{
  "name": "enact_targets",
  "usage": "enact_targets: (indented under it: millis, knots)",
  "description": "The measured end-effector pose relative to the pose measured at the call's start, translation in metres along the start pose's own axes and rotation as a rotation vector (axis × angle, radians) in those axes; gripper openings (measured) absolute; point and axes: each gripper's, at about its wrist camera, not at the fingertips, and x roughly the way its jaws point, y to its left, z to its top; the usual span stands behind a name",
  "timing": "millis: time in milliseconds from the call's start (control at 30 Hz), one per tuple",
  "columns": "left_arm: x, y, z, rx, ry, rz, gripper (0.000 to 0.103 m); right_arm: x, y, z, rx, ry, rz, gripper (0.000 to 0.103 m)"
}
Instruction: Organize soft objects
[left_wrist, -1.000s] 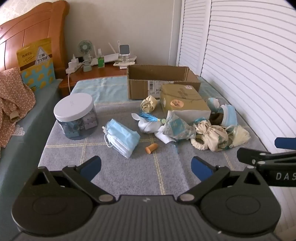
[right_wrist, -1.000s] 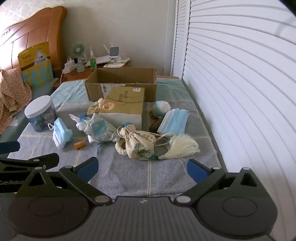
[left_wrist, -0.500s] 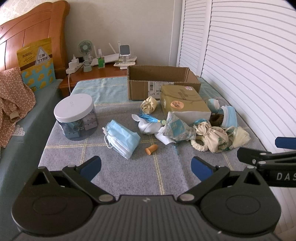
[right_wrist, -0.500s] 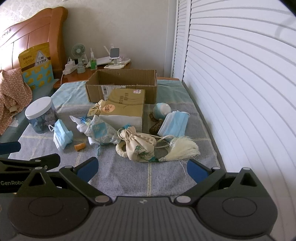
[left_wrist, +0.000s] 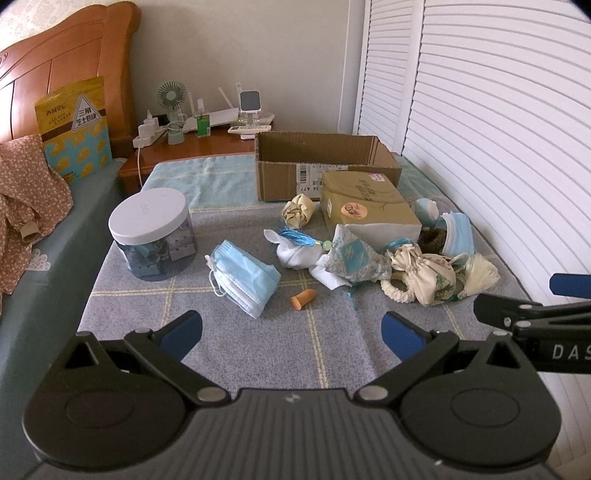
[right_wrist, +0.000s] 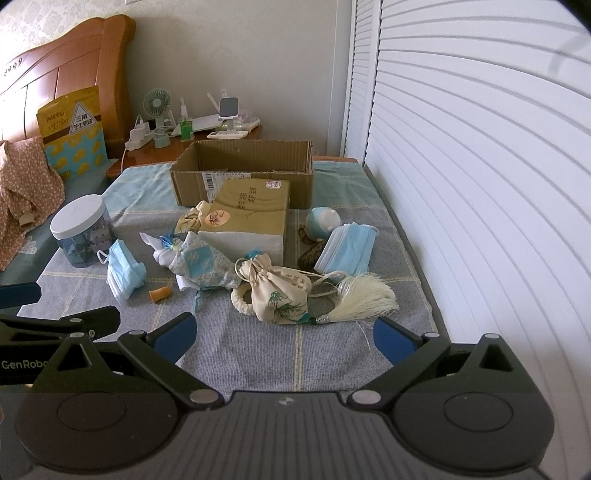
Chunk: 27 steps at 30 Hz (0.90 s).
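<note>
Near the open brown cardboard box (left_wrist: 325, 166), soft clutter including a cream drawstring pouch (right_wrist: 279, 291) lies beyond my left claw (left_wrist: 291, 328) and right claw (right_wrist: 282, 334), both spread apart, empty.

Two face-mask stacks (right_wrist: 125, 267) (right_wrist: 347, 247), one cardboard box (right_wrist: 243, 177), one jar (right_wrist: 81, 229), one earplug (right_wrist: 159, 294).

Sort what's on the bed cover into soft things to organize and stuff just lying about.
For the job: face mask stack, second mask stack, drawstring pouch, patterned sachet, tassel, cardboard box.

Lying about: lidded jar, tissue pack, desk fan.
</note>
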Motion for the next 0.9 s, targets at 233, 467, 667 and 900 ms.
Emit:
enact_targets:
  millis: [233, 467, 667, 900]
  knots:
    - [-0.0002, 0.0004, -0.0001, -0.001, -0.001, -0.001, 0.102, 0.0004, 0.0002, 0.0003, -0.003, -0.001, 0.003, 0.103]
    - [-0.0006, 0.0007, 0.0002, -0.002, -0.002, -0.002, 0.102, 0.0005, 0.0008, 0.0004, -0.003, -0.003, 0.001, 0.103]
    - [-0.0006, 0.0006, 0.0003, -0.001, -0.003, -0.002, 0.102, 0.0004, 0.0006, 0.0005, -0.002, -0.004, 0.002, 0.103]
    - [-0.0006, 0.0005, 0.0000, -0.002, -0.002, -0.002, 0.102, 0.0004, 0.0005, 0.0010, -0.004, -0.007, 0.001, 0.103]
